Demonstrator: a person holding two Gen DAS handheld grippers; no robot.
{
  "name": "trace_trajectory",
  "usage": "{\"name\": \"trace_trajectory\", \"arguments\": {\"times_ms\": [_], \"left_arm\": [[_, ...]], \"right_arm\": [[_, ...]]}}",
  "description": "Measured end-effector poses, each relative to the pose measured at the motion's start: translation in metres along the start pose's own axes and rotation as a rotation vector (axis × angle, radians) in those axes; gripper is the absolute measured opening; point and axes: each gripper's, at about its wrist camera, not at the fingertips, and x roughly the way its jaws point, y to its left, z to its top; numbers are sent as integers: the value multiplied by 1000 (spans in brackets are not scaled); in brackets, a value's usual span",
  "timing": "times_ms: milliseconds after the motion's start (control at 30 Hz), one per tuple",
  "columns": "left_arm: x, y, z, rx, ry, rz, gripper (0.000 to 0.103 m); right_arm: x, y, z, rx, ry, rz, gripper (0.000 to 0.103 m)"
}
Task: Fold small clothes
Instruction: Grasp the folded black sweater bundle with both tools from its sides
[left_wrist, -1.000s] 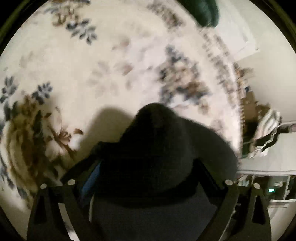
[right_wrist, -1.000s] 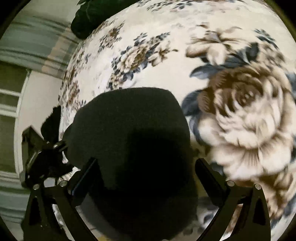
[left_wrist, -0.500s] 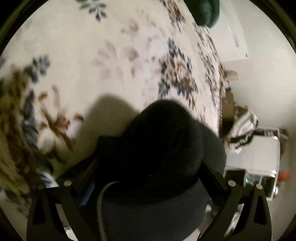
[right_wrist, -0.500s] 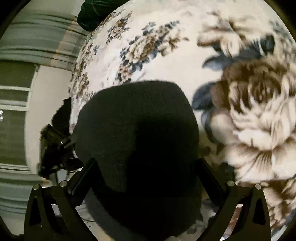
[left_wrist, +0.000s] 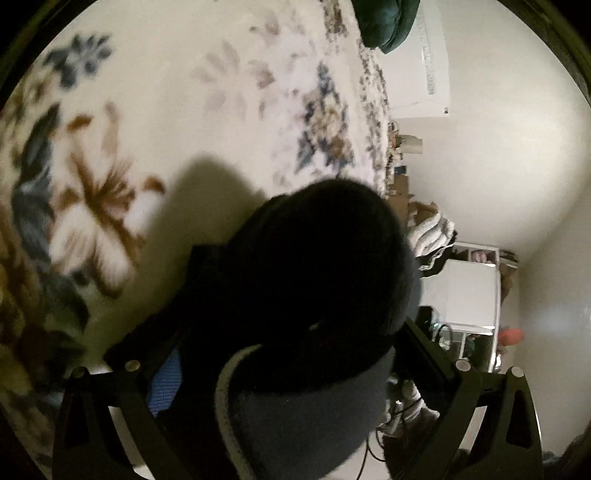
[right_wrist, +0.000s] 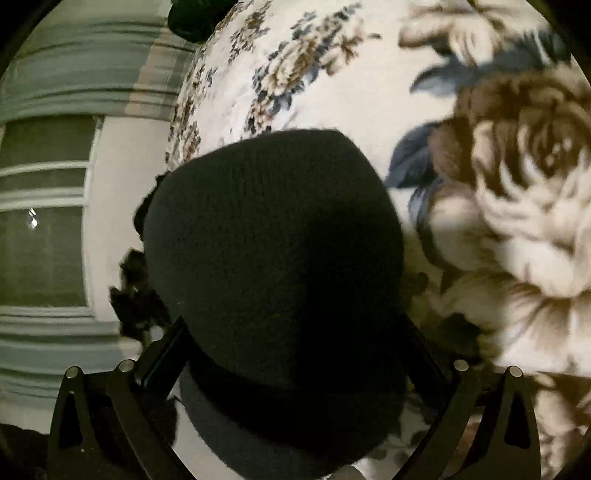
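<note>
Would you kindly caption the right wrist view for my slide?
Right tongs holding a dark knit beanie above a floral blanket.

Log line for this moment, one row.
dark knit hat | lifted over floral blanket | both hand-held grippers on it | fold not done

left tool (left_wrist: 291, 325): fingers hidden, state unclear | right tool (right_wrist: 295, 325): likewise

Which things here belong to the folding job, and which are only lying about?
For the job:
- black knit hat, held up over the bed
- left tongs, shut on the hat
- right tongs, shut on the hat
- flowered bedspread, the surface below

Lying about:
- green cushion at the far end of the bed
- striped cloth beside the bed
- white shelf unit
</note>
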Motion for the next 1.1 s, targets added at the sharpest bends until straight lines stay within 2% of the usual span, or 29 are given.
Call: {"name": "trace_trajectory", "arguments": {"times_ms": [100,267,333,433,500,567,633,700,767,833,1000,1100], "left_arm": [[6,0,-2,9,-30,22,103],[0,-4,-2,-2,-25,14,103],[-12,-10,-4,-7,-22,37,103],[-41,-14,-14,-50,-72,70,103],[-50,-11,-20,-55,-89,80,103],[-40,2,-22,-74,-59,121,103],[-21,11,-21,-92,-12,106,103],[6,10,-23,-61,43,133,103],[18,3,-24,-8,37,174,103],[17,9,-22,-35,10,139,103],[18,12,-22,-25,-4,133,103],[18,14,-21,-34,-11,137,103]], "right_arm": [[7,-3,4,10,-19,27,103],[7,-1,6,19,-28,27,103],[1,3,5,11,-4,15,103],[-22,13,-4,-12,-56,-14,103],[-34,16,-13,-12,-69,1,103],[-36,16,-21,1,-58,-10,103],[-29,12,-26,1,-34,-42,103],[-17,8,-29,-5,-8,-77,103],[-13,4,-30,0,-15,-56,103],[-13,1,-27,-1,-28,-40,103],[-4,-5,-17,-32,-18,10,103],[0,-11,-17,-6,-17,56,103]]}}
